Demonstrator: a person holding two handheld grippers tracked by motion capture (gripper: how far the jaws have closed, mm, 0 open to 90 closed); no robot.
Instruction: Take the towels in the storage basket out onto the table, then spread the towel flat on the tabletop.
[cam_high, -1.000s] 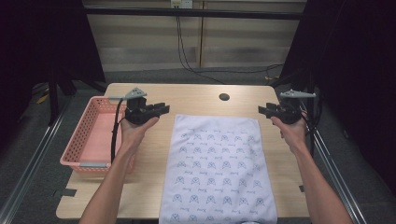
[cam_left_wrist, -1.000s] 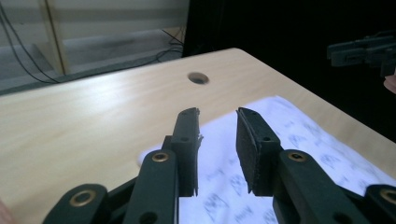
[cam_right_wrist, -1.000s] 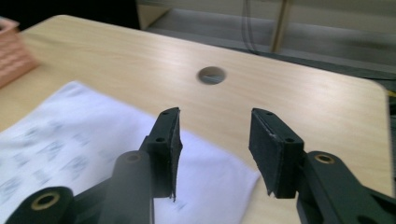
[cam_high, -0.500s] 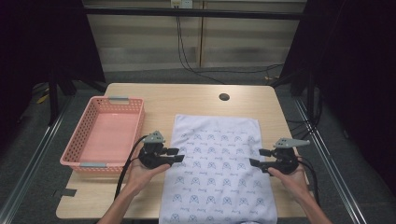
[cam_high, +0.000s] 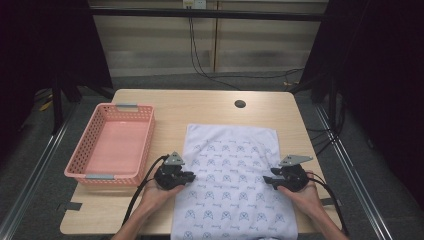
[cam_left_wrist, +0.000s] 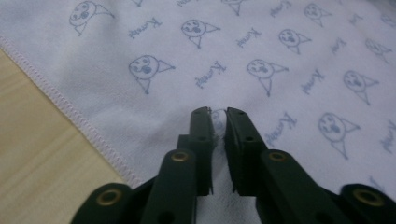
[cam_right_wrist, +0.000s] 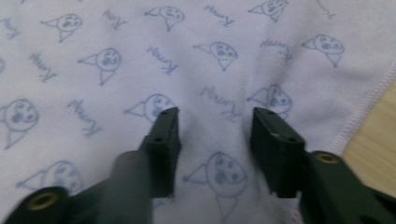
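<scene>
- Across the middle and near edge of the tabletop (cam_high: 210, 107) lies a white cloth (cam_high: 232, 190) printed with small blue faces and script, spread flat and reaching over the near edge.
- Along the left edge of the tabletop sits a pink basket (cam_high: 85, 150) with perforated walls, well apart from the cloth; nothing can be seen inside it.
- Near the far edge, a small dark round hole (cam_high: 240, 104) marks the wood.
- On the cloth's left hem, toward the near edge, the left gripper (cam_high: 189, 177) rests low, held by the person's left hand (cam_high: 155, 194); its black cable (cam_high: 137, 192) trails back toward the near edge.
- From the left gripper view, the left gripper (cam_left_wrist: 218, 113) has its jaws nearly together, with a small ridge of the cloth (cam_left_wrist: 261, 56) pinched between the tips; the stitched hem runs diagonally beside bare wood of the tabletop (cam_left_wrist: 42, 154).
- On the cloth's right hem, level with the other, the right gripper (cam_high: 269, 180) sits in the person's right hand (cam_high: 306, 194), pointing inward toward the cloth's middle.
- From the right gripper view, the right gripper (cam_right_wrist: 215, 116) has its jaws spread wide, both tips down at the cloth (cam_right_wrist: 116, 56), with a soft fold of fabric rising between them; nothing is clamped.
- At the right of that view, the hem meets bare tabletop (cam_right_wrist: 373, 121).
</scene>
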